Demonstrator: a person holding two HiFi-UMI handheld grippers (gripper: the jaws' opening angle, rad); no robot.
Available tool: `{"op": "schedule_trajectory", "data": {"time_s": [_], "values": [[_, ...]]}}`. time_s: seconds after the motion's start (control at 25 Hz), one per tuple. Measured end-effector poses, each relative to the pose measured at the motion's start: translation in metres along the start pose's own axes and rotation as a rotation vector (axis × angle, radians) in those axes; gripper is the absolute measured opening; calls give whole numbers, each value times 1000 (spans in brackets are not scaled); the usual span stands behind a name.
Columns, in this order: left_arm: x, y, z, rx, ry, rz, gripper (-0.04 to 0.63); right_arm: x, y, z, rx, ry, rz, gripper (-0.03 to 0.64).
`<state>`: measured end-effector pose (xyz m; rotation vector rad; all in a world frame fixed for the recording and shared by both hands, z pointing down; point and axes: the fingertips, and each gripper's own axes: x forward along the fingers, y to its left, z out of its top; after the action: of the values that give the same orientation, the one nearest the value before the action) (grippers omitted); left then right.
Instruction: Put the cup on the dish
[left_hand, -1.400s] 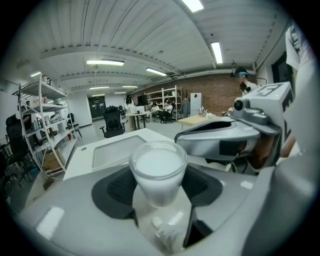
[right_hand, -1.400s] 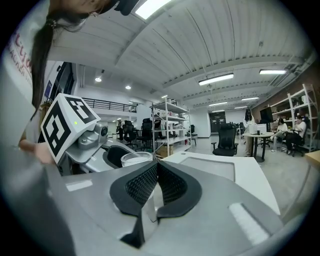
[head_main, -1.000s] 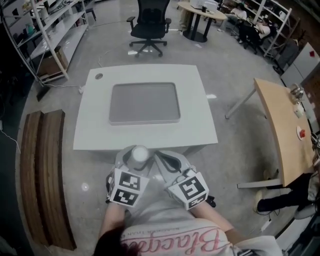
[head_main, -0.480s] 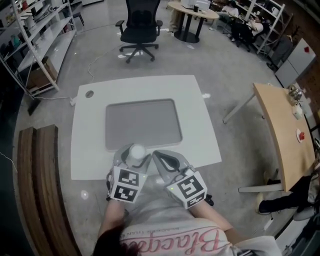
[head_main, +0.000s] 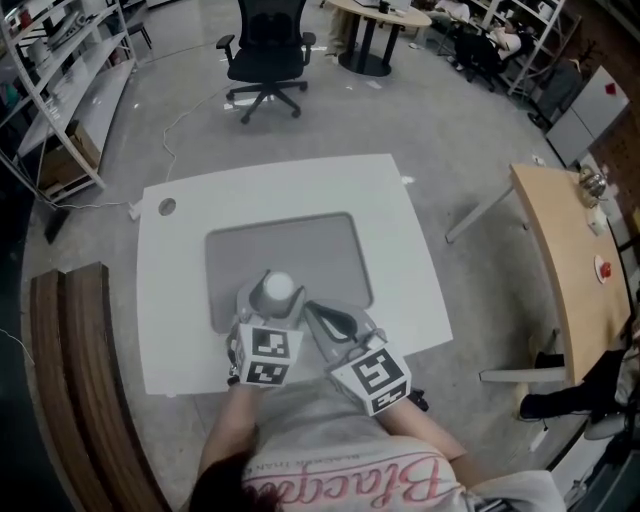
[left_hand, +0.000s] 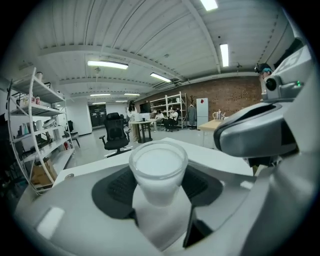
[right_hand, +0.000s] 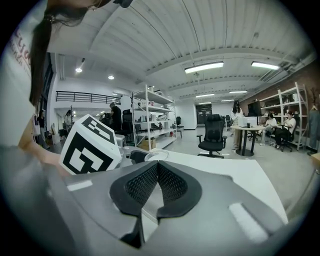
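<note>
The cup, white and upright with its open rim upward, sits clamped between the two jaws of my left gripper. In the left gripper view the black pads press against the cup on either side, below its rim. Seen from the head view, the cup stands over the near edge of the grey rectangular dish, about midway along that edge. Whether its base touches the dish I cannot tell.

My right gripper lies just beside the left one, on its right, with its tips pointing toward the cup. In the right gripper view the jaws of this gripper are pressed together with nothing between them; the cup's rim and the left gripper's marker cube show just beyond.

The dish lies in the middle of the white tabletop, and both grippers reach in over the tabletop's near edge.

Beyond the far edge stands a black office chair. A wooden table is well apart to the right, and a dark wooden bench runs along the floor on the left.
</note>
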<state>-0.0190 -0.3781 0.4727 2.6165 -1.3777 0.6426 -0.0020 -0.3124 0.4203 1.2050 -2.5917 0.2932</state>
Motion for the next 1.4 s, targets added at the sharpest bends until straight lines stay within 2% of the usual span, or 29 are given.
{"op": "schedule_trajectory", "data": {"time_s": [0.24, 0.56, 1.04, 1.4], "values": [[29, 5, -15, -13, 27, -8, 267, 10, -11, -14, 34, 43, -14, 2], [63, 7, -38, 14, 61, -24, 267, 20, -21, -22, 35, 77, -19, 2], [82, 4, -57, -21, 127, -45, 267, 20, -28, -28, 30, 112, -20, 1], [86, 6, -66, -12, 158, -39, 270, 19, -30, -24, 21, 102, -34, 0]]}}
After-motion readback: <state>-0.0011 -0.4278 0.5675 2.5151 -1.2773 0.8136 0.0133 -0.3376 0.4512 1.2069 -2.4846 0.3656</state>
